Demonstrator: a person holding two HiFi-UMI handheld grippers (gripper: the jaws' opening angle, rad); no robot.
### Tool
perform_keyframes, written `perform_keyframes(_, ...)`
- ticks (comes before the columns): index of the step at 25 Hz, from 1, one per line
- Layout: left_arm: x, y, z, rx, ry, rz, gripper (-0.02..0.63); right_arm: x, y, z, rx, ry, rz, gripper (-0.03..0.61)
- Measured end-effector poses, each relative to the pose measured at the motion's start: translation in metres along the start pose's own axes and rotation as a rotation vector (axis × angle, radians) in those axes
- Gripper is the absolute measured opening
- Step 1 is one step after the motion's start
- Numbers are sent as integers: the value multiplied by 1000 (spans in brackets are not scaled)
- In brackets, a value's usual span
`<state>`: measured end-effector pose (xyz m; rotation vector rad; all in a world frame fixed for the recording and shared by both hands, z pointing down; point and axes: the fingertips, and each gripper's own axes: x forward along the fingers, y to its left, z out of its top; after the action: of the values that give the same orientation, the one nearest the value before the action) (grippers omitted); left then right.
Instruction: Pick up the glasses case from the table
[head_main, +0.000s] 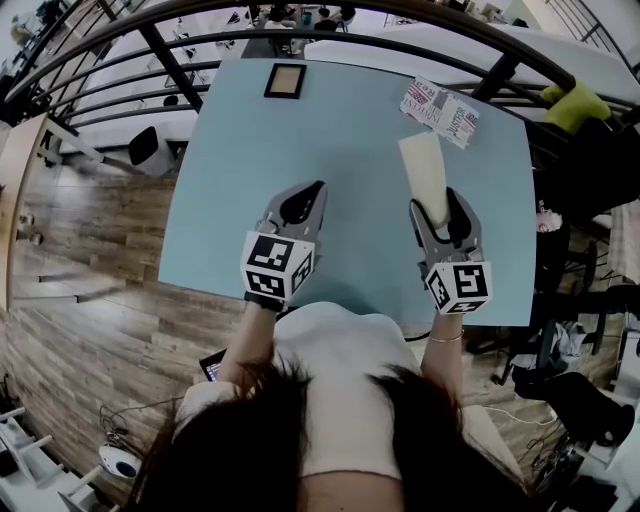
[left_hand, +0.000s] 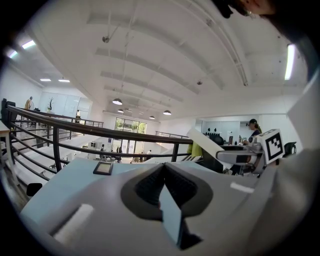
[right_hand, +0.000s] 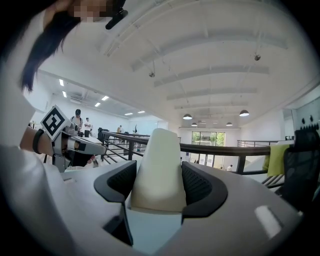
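Observation:
The cream glasses case (head_main: 424, 176) sticks out forward from my right gripper (head_main: 440, 213), whose jaws are shut on its near end above the light blue table (head_main: 350, 140). In the right gripper view the case (right_hand: 159, 170) stands between the two dark pads (right_hand: 197, 186), both pressed against its sides. My left gripper (head_main: 301, 204) hovers over the table's near left part, and in the left gripper view its jaws (left_hand: 164, 186) meet at the tips with nothing between them.
A small dark-framed tablet (head_main: 285, 80) lies at the table's far edge, and a printed packet (head_main: 439, 108) lies at the far right. A black railing (head_main: 300, 45) runs behind the table. Wooden floor (head_main: 80, 300) lies to the left, and chairs and clutter to the right.

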<state>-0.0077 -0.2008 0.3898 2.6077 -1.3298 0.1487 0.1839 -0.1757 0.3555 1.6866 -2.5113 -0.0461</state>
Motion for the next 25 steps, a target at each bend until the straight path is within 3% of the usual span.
perform_keyframes(25, -2, 6, -3, -1, 12, 6, 58, -9, -3, -7, 17, 9, -19, 285)
